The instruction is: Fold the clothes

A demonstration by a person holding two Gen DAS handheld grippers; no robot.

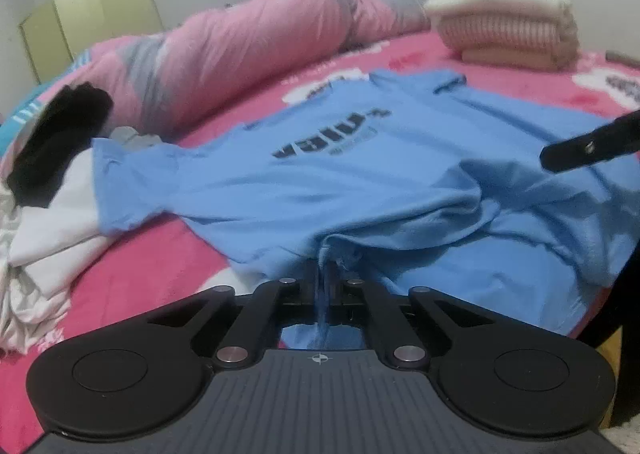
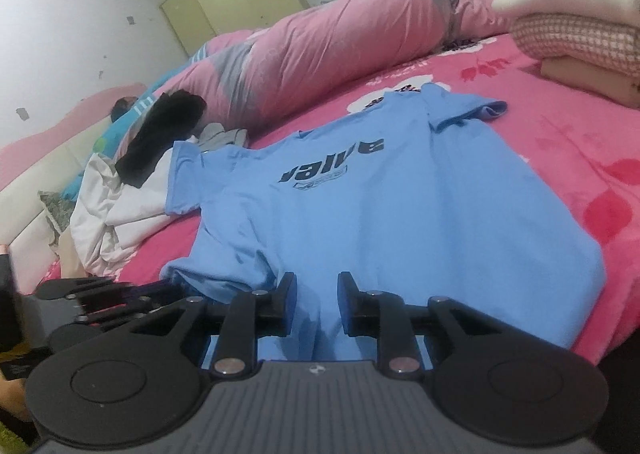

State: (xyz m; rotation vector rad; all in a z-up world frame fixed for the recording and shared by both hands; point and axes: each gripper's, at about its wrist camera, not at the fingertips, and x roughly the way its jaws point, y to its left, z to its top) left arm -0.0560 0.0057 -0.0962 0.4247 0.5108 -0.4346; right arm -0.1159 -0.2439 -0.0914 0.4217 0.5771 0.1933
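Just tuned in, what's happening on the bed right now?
A person with two handheld claws is folding a blue T-shirt spread on the pink bed. The left claw is shut on the bunched hem. The right claw stands open over the hem nearby, gripping nothing. A folded stack waits at the far corner.

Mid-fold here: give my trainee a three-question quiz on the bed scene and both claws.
1. True or false: the left claw is shut on the blue T-shirt's hem.
2. The right claw is: A) open over the shirt, B) shut on a sleeve, C) holding the black garment.
3. What stands at the bed's far right corner?

Key: 1 true; 2 A; 3 a stack of folded clothes.
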